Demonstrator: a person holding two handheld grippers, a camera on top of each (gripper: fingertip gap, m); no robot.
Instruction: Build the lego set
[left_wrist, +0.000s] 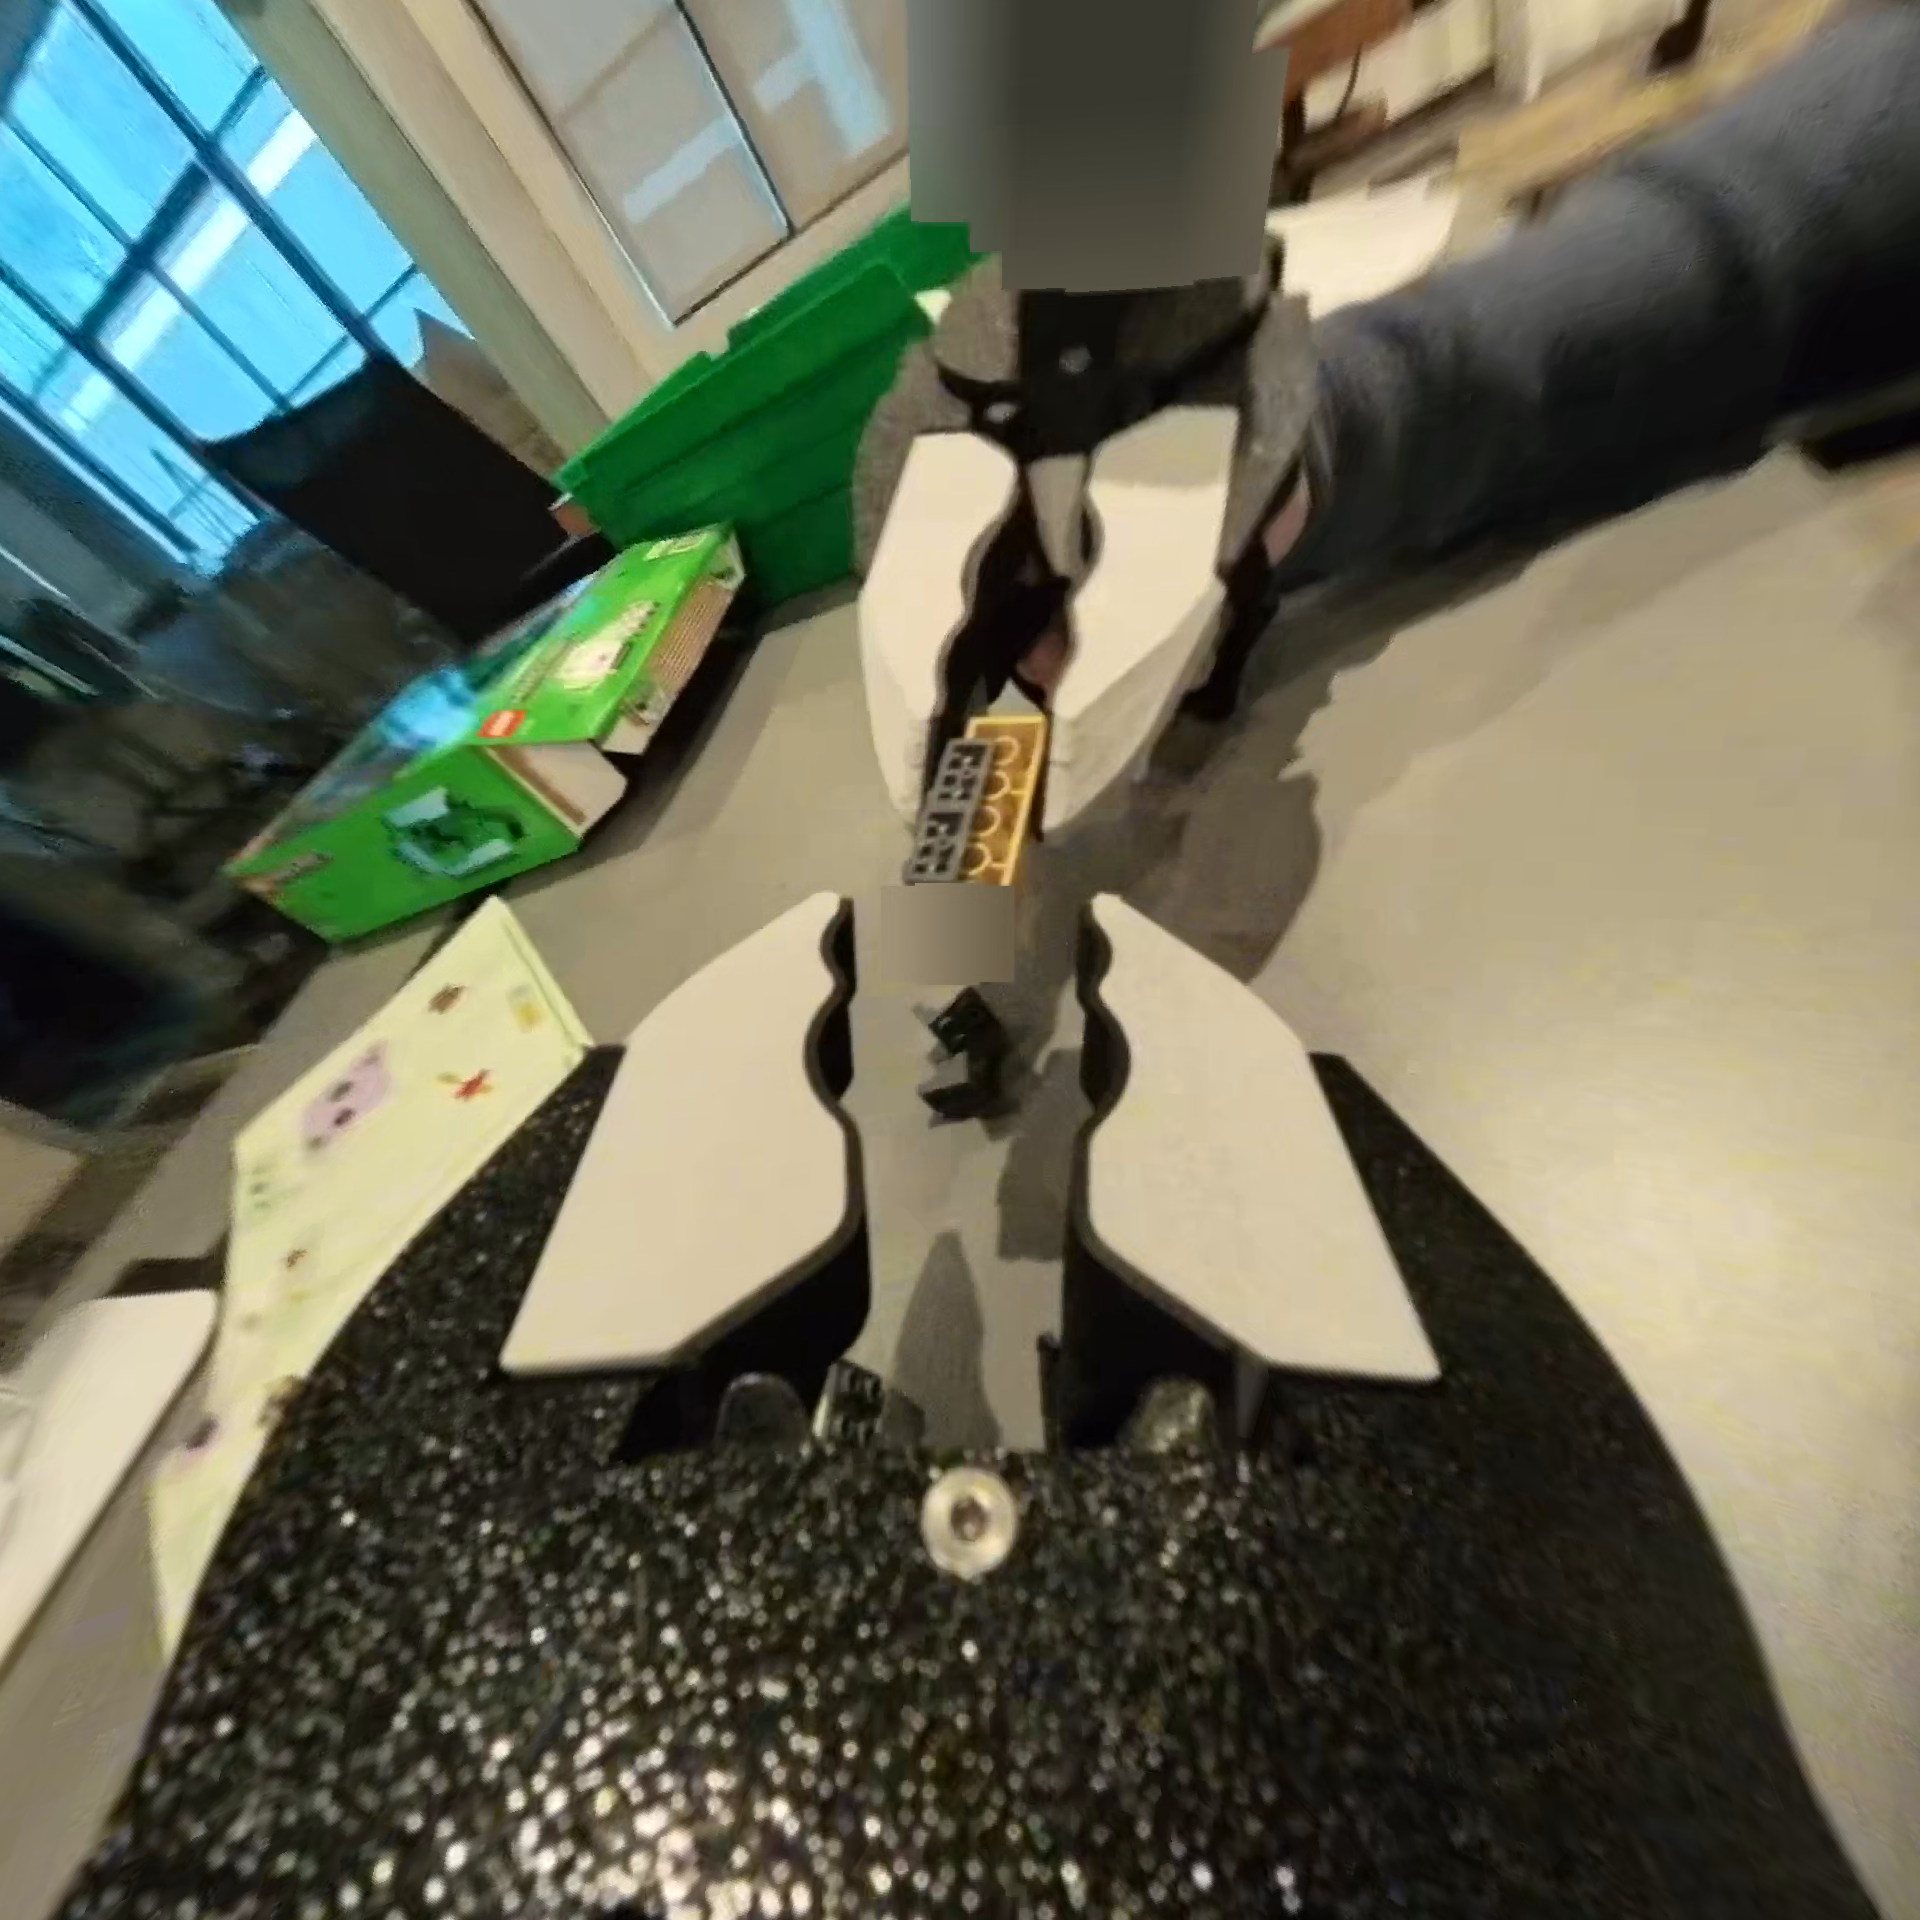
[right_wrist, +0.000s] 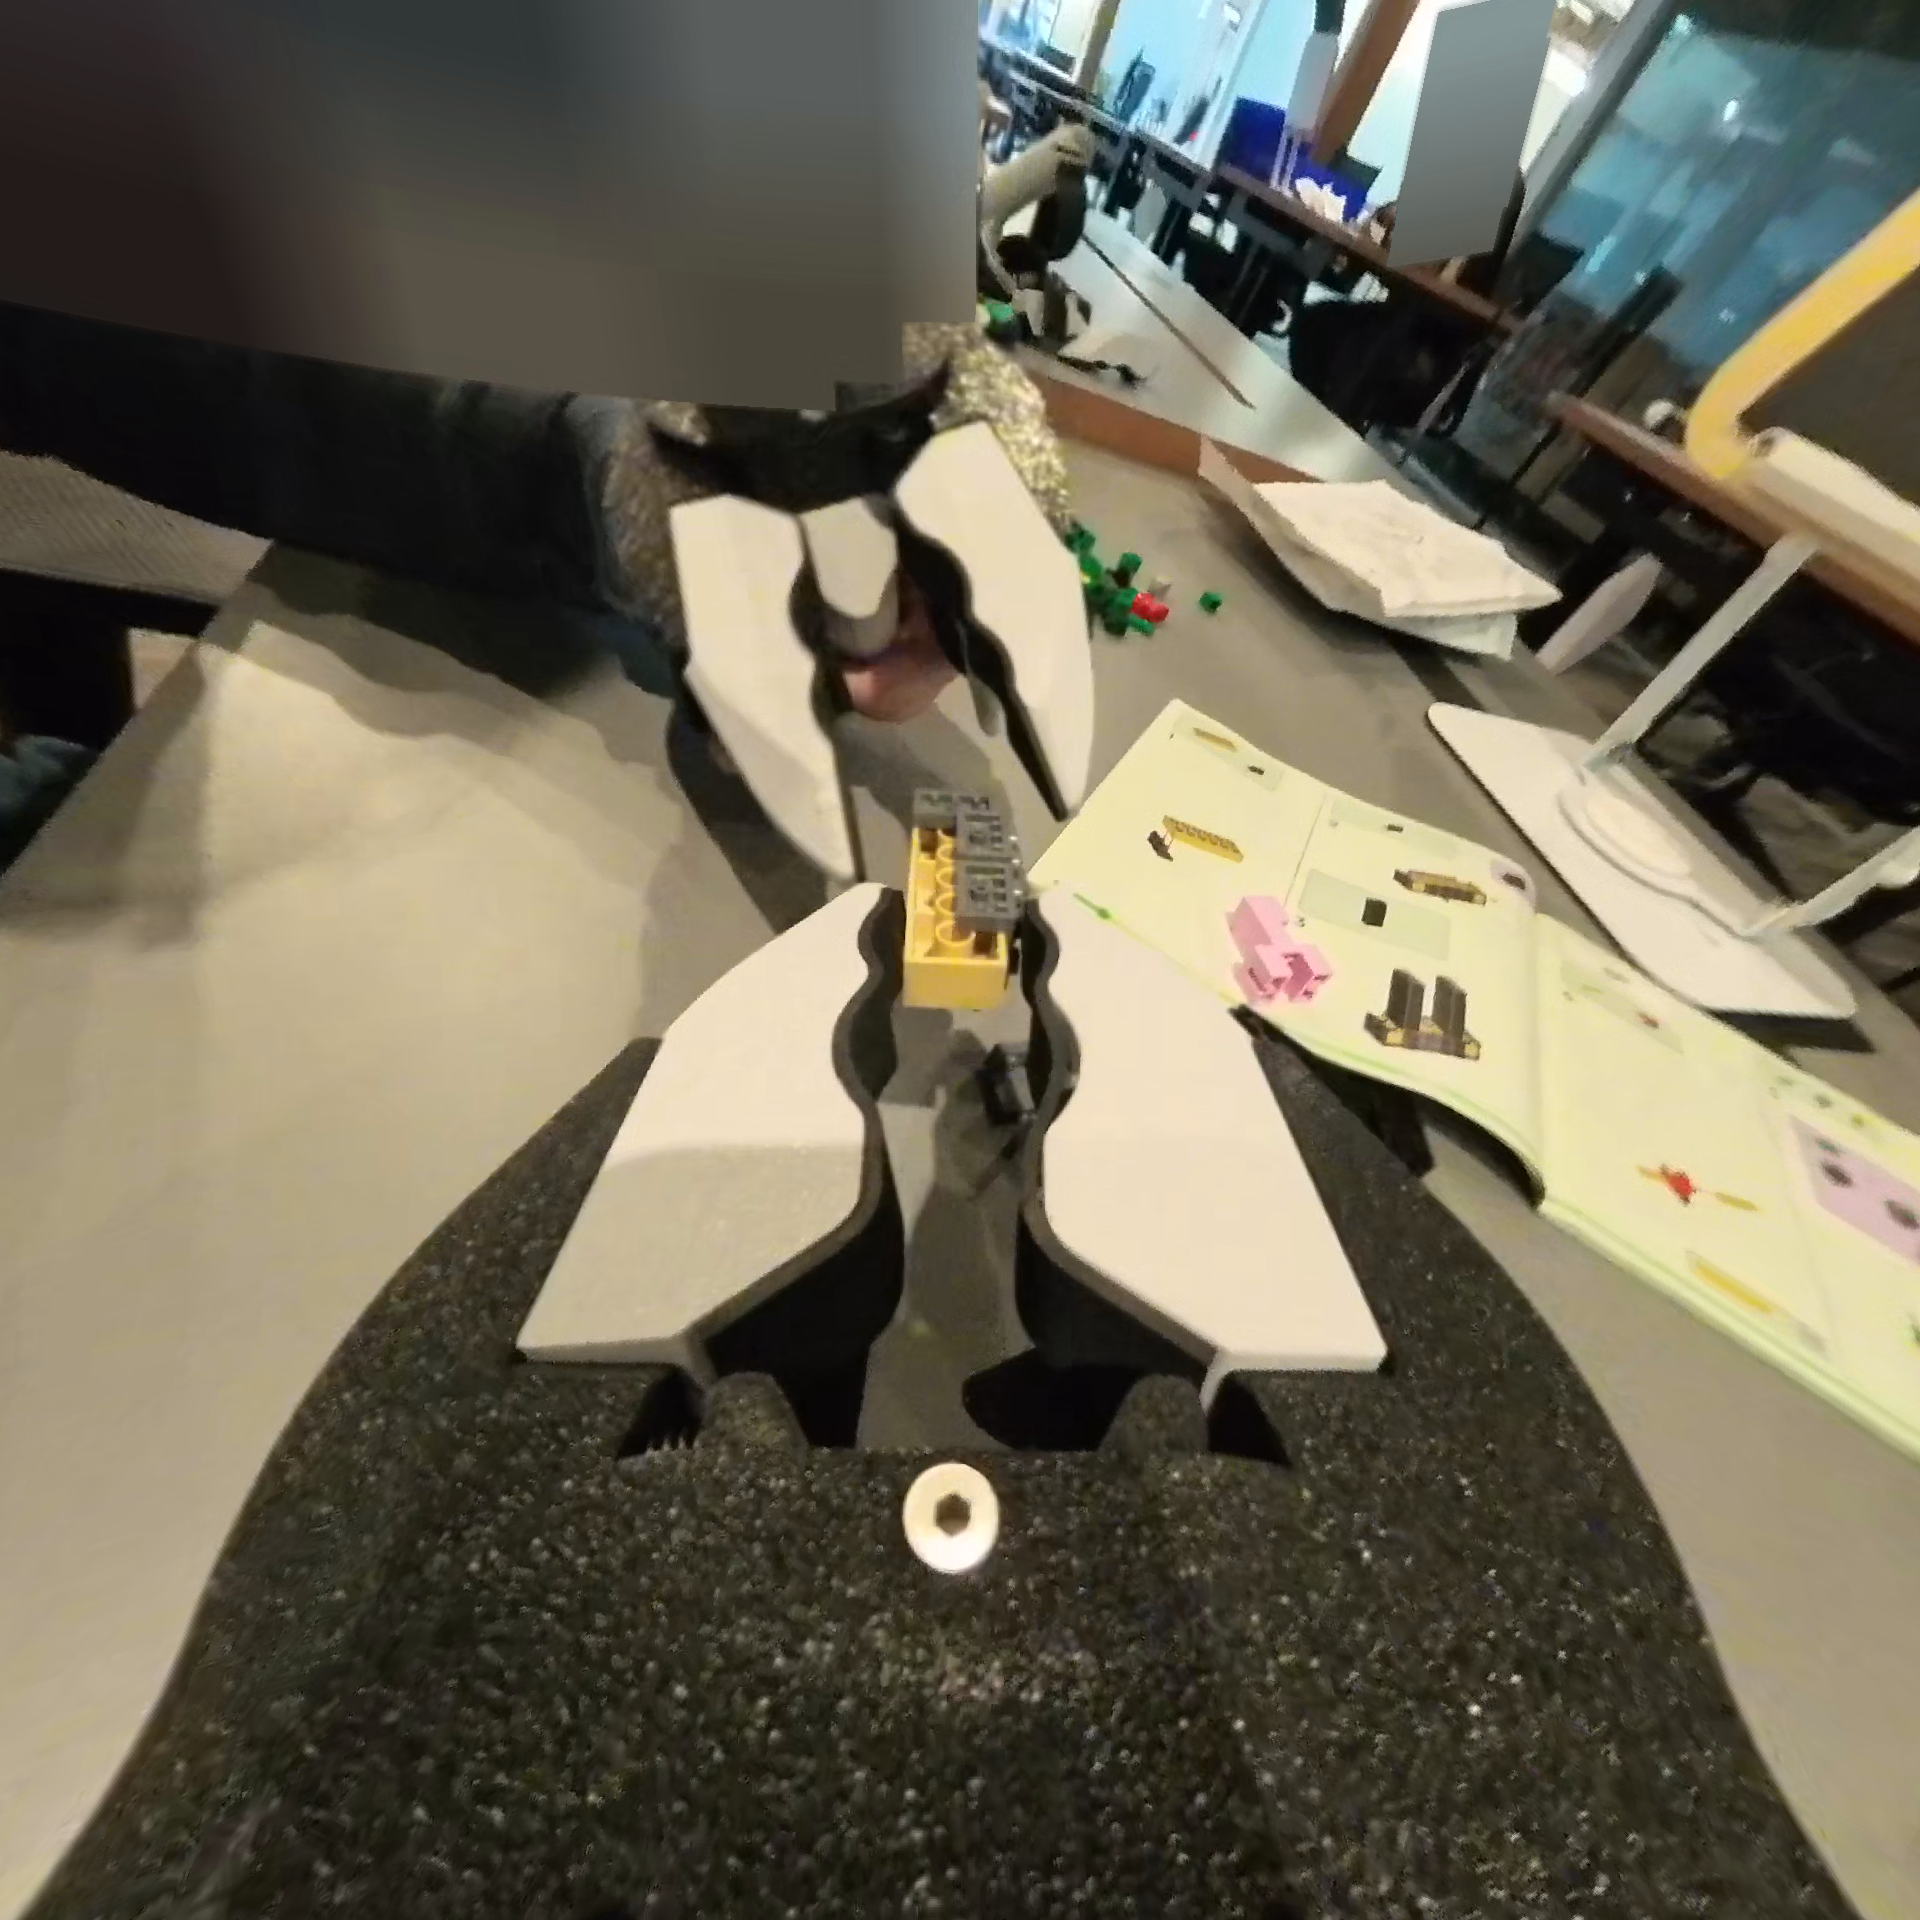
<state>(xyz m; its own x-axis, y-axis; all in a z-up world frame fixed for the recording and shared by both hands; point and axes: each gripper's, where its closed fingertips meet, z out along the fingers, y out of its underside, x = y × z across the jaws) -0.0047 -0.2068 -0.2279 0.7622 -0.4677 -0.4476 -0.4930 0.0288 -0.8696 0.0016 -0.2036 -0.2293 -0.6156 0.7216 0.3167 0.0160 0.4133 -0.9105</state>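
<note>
Right gripper (right_wrist: 951, 935) fingers closed on yellow brick (right_wrist: 954, 951) with grey plates (right_wrist: 977, 852) attached, held above grey table (right_wrist: 312, 935); left gripper (left_wrist: 961, 935) fingers apart, empty, just beyond; instruction booklet (right_wrist: 1455, 997) farther right.

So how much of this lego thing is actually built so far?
Barely started. Done: grey pieces are attached to the underside of a yellow brick. In hand: the right gripper pinches that brick; the left gripper is open before it. Left: a black piece lies on the table, green pieces are loose, and the instruction booklet is open.
</note>
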